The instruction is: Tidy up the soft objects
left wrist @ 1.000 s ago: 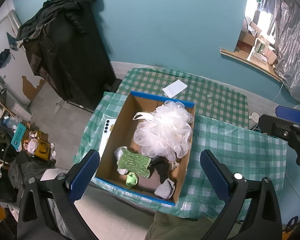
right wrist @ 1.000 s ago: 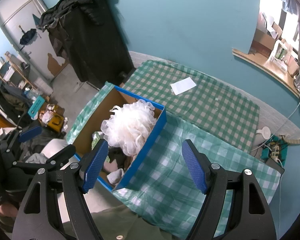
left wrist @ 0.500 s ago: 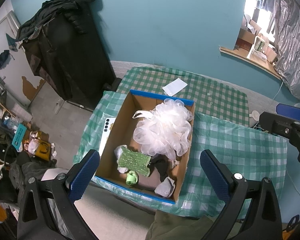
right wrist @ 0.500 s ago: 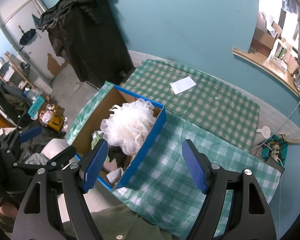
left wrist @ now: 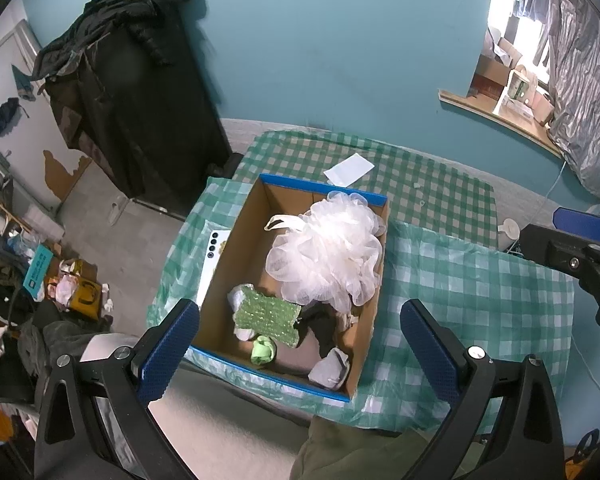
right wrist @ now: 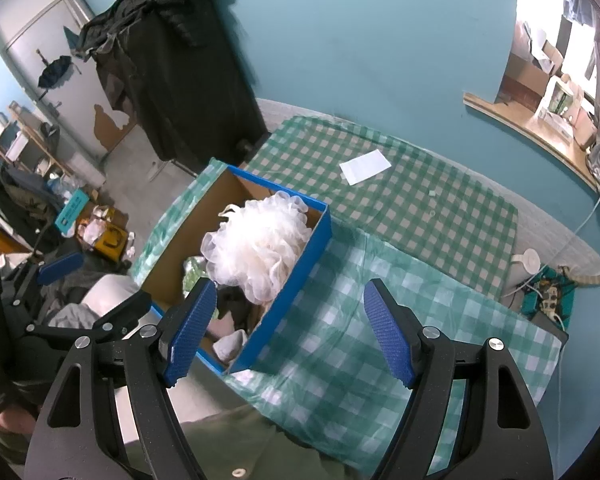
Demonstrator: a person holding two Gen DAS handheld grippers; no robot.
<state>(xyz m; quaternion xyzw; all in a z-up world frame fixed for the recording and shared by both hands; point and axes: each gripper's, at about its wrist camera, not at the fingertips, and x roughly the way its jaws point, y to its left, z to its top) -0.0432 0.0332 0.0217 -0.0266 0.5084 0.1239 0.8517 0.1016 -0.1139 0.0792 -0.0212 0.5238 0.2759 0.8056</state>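
Both tools hang high above the green-checked tabletop (left wrist: 480,292), the left tool (left wrist: 300,344) and the right tool (right wrist: 288,332) each spread wide with nothing between the blue pads. The soft things sit in the blue-edged cardboard box (left wrist: 236,248): a frilly white mesh bath pouf (left wrist: 328,256) heaped against its right wall, with a green bumpy sponge (left wrist: 266,314), dark cloth and pale bundles at the near end. The likely trouble, as I judge it, is the pouf's loose mesh snagging a pad or dragging neighbours out, or the light box sliding off the near edge when pushed
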